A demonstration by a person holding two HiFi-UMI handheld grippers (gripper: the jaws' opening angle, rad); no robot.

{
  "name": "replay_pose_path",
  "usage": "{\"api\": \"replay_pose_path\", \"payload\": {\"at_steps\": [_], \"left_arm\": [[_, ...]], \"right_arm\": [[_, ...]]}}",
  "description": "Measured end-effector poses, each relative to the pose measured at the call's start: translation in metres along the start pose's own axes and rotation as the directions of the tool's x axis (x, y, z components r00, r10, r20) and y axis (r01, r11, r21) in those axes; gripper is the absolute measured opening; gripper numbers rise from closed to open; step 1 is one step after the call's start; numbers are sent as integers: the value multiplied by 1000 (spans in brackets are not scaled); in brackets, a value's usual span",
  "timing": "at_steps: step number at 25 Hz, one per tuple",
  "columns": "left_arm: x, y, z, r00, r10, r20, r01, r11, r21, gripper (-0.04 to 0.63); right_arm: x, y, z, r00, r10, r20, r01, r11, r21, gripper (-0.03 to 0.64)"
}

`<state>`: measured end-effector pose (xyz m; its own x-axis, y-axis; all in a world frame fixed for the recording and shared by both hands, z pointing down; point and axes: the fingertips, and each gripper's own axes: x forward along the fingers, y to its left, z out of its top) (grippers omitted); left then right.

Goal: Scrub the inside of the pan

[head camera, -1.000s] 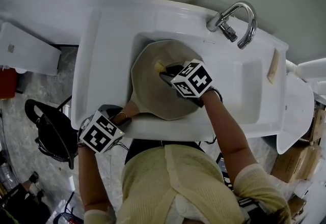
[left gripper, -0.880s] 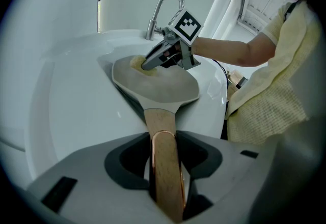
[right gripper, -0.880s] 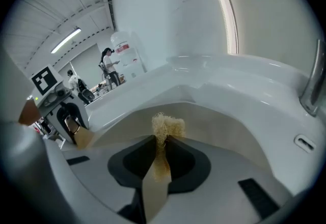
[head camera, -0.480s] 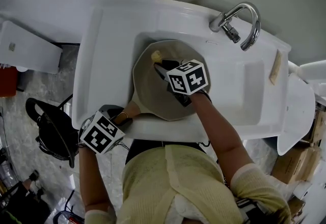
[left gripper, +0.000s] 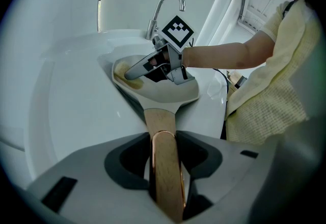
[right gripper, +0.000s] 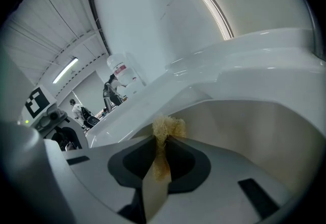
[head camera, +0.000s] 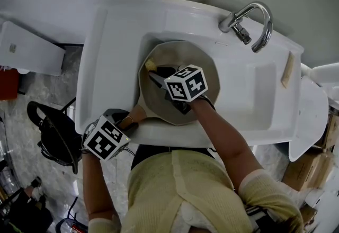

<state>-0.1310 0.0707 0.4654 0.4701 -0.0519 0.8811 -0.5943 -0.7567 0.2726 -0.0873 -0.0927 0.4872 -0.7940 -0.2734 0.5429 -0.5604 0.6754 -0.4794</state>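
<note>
A beige pan sits tilted in the white sink. Its wooden handle points toward the person, and my left gripper is shut on it at the sink's front edge. My right gripper reaches into the pan, shut on a yellow scrubber that presses against the pan's left inner wall. In the right gripper view the scrubber pokes out between the jaws against the pan's pale wall. The left gripper view shows the pan and the right gripper inside it.
A chrome faucet arches over the sink's back right. A beige bar lies on the right ledge. A black stool stands on the floor at the left. The person's body is close against the sink's front.
My right gripper has slid leftward across the pan with the scrubber, from the middle to the left wall. The left gripper and pan handle have stayed put.
</note>
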Motion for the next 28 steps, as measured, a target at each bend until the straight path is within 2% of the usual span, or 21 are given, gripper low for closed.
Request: {"api": "replay_pose_path", "payload": {"at_steps": [5, 12, 22, 28], "left_arm": [[0, -1, 0, 1000, 0, 1, 0, 1000, 1, 204], [0, 1, 0, 1000, 1, -1, -1, 1000, 3, 204], [0, 0, 0, 1000, 8, -1, -8, 1000, 7, 204], [0, 1, -2, 1000, 14, -7, -14, 1000, 8, 204]], "right_arm": [[3, 23, -12, 995, 75, -68, -79, 995, -67, 74], [-4, 48, -24, 972, 175, -157, -196, 972, -128, 74], [-23, 73, -54, 918, 266, -293, -325, 929, -177, 74], [-32, 82, -66, 887, 314, -340, -382, 911, -156, 74]]}}
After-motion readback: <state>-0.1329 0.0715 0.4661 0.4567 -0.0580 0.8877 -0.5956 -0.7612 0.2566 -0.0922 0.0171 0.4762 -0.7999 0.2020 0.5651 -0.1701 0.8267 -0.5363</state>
